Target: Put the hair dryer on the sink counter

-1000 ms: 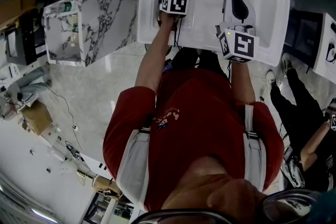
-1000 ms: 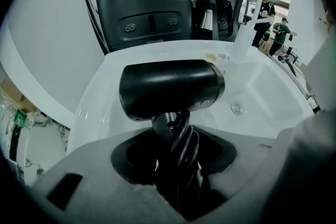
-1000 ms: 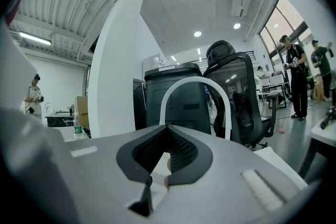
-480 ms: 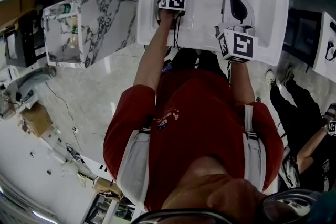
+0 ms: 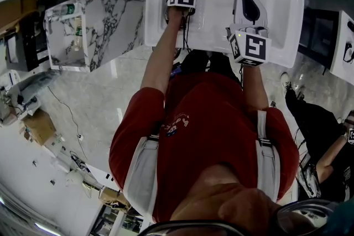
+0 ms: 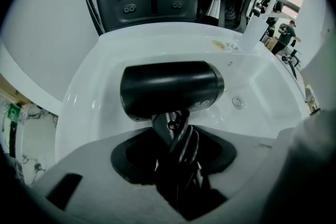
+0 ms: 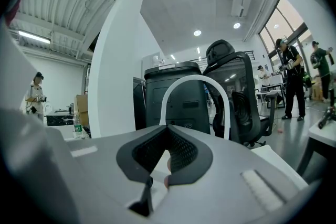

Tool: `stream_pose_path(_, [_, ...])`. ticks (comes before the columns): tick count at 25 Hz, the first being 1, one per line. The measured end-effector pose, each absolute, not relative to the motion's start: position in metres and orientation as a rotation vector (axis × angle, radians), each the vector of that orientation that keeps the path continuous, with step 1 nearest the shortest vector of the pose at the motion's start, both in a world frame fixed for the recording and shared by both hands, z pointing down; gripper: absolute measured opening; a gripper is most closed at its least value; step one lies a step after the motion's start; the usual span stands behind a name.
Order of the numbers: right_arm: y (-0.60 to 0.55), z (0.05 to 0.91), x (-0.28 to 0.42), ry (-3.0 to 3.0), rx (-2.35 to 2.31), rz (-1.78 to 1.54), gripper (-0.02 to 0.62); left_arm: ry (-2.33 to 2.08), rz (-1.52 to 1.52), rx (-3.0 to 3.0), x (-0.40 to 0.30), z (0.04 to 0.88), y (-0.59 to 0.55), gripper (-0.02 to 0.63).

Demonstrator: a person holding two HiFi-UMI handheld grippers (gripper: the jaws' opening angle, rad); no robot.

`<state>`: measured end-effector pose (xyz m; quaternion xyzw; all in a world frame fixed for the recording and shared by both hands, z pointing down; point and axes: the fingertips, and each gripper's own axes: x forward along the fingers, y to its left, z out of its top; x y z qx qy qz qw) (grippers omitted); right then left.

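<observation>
- Moved since a second ago: your left gripper (image 6: 176, 144) has edged a little further back over the sink (image 6: 262, 86), carrying the hair dryer (image 6: 170, 86) with it. Your right gripper has hardly shifted.
- Your left tongs are clenched on the hair dryer's handle, with its black barrel lying crosswise just beyond the jaws.
- The dryer sits over the left part of the white basin, not on the flat counter rim. Judging from that, the carry is done, while the set-down and the letting go are still left.
- Your right gripper (image 7: 163, 165) hovers over the right part of the sink, tilted up toward the room. Its jaws are drawn together with nothing between them.
- Hard to make out on the left: whether the barrel already touches the basin wall or hangs just above it. The handle and the cord (image 6: 190, 147) also merge into one dark mass inside the jaws.
- Your left gripper's own body covers the near counter rim.
- On the right, only the white faucet arch (image 7: 195, 78) shows past the jaws, so that view gives you nothing of the counter.
</observation>
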<state>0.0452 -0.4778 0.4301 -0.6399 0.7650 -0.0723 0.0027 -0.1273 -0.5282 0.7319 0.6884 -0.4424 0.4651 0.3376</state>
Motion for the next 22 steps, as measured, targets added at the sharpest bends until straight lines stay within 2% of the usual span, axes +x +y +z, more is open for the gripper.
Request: stream_pose_path(22, [-0.4725,0.4304,0.0502,2.405,-2.026,-0.206,0.001,-1.158,1.220,1.780,-0.1284,0.7384,-0.5325,0.209])
